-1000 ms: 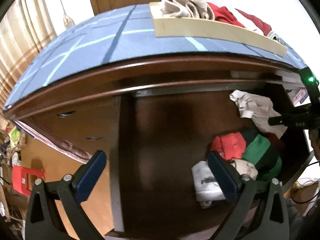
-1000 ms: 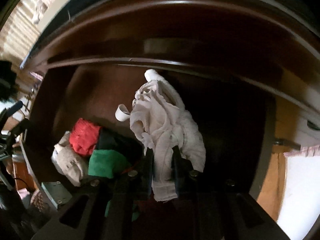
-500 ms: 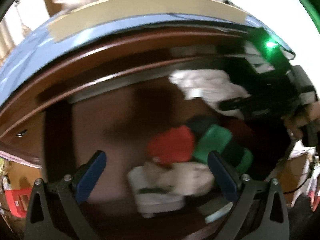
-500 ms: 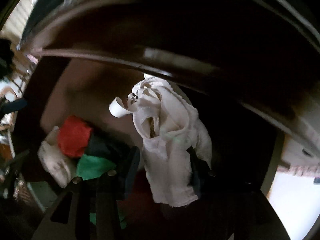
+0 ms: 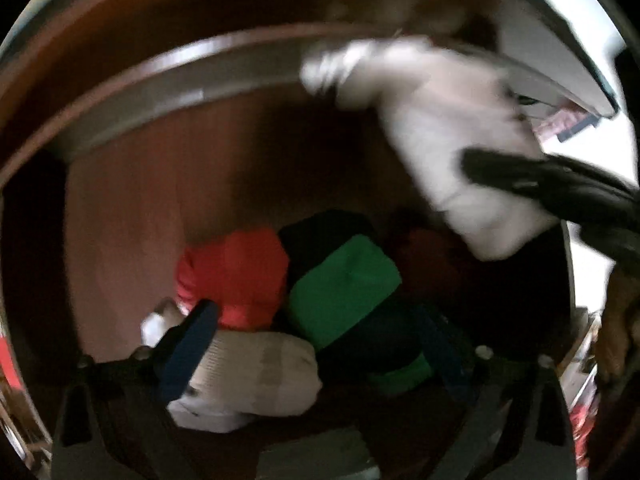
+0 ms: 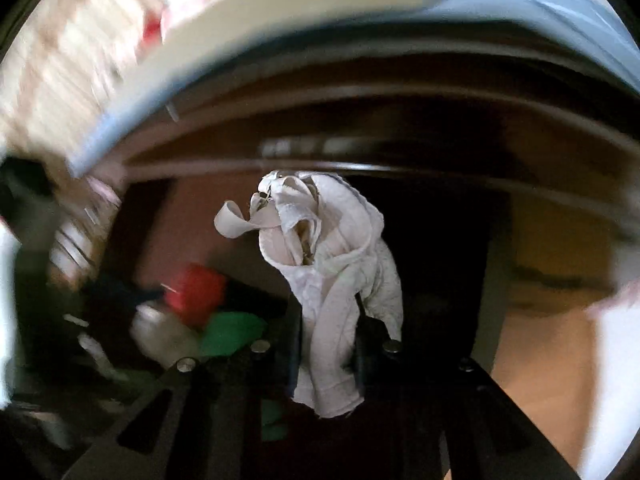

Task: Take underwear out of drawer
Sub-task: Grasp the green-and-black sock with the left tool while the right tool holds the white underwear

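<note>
Underwear (image 6: 340,280) — a white, crumpled piece — hangs pinched between the right gripper's (image 6: 326,340) jaws, which have just closed narrow on it; it is lifted clear of the drawer (image 6: 192,216) floor. The left gripper (image 5: 316,344) points down into the drawer, its jaws wide and just easing inward, gripping nothing — between them lie a beige roll (image 5: 264,376) and a green piece (image 5: 344,284), with a red piece (image 5: 236,276) just beyond the left jaw.
</note>
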The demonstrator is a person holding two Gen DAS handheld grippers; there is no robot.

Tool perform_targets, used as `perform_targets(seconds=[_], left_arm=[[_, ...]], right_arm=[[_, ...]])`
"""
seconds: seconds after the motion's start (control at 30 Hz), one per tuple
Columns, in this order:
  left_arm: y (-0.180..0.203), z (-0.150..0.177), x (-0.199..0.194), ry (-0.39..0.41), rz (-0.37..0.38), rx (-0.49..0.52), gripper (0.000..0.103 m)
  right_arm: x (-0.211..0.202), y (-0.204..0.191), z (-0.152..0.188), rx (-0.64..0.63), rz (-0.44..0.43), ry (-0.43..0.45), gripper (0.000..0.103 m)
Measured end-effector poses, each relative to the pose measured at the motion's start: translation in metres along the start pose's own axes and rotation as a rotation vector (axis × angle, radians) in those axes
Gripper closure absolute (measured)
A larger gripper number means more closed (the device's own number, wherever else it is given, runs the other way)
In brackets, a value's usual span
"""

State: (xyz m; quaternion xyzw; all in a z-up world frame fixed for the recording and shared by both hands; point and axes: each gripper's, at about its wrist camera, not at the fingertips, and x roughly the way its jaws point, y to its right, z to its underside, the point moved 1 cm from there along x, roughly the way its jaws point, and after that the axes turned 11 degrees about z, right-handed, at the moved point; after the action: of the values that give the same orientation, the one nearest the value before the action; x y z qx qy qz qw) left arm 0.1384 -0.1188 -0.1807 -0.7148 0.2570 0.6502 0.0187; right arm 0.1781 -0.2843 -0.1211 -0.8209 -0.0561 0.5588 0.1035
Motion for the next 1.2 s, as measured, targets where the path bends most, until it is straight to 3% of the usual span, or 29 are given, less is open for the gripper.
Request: perform_targets(seconds=[0.2,0.33,0.47,0.53,0.63,0.73,0.8,1.0,1.2], left_arm=[[0.015,0.001,0.008,-0.023,-0.048,-0.009,0.008],[0.032,-0.002,0.017,-0.037,-0.01,-0.021,0.008],[0.038,-0.001,0.032,-0.076,-0.022,-0.021,0.011],[0.038,-0.002,0.04,-0.112,0.028,-0.054,0.02],[0.036,-0.005,0.042,-0.103,0.041,-0.081,0.027],[0.039,-0.006,0.042,-0.092,0.054,-0.047,0.034],[0.04,-0.003,0.039,-0.083,0.062,-0.021,0.044],[0.037,-0.003,0.031,-0.02,0.137,0.004,0.068],[0.022,-0.007,-0.004,0.081,0.173,-0.005,0.071]], right_arm=[[-0.029,0.007,0.018,0.083,-0.052,0.141,0.08],[-0.033,0.012,0.025,0.115,-0.097,0.162,0.08],[-0.033,0.005,0.028,0.109,-0.087,0.162,0.081],[-0.03,0.008,0.032,0.102,-0.098,0.166,0.083],[-0.041,0.016,0.037,0.083,-0.088,0.181,0.083],[-0.044,0.019,0.036,0.083,-0.094,0.168,0.083],[-0.041,0.02,0.034,0.087,-0.092,0.153,0.083],[-0.025,0.014,0.022,0.041,-0.005,0.097,0.083],[-0.001,0.004,0.015,-0.016,0.049,0.006,0.082]])
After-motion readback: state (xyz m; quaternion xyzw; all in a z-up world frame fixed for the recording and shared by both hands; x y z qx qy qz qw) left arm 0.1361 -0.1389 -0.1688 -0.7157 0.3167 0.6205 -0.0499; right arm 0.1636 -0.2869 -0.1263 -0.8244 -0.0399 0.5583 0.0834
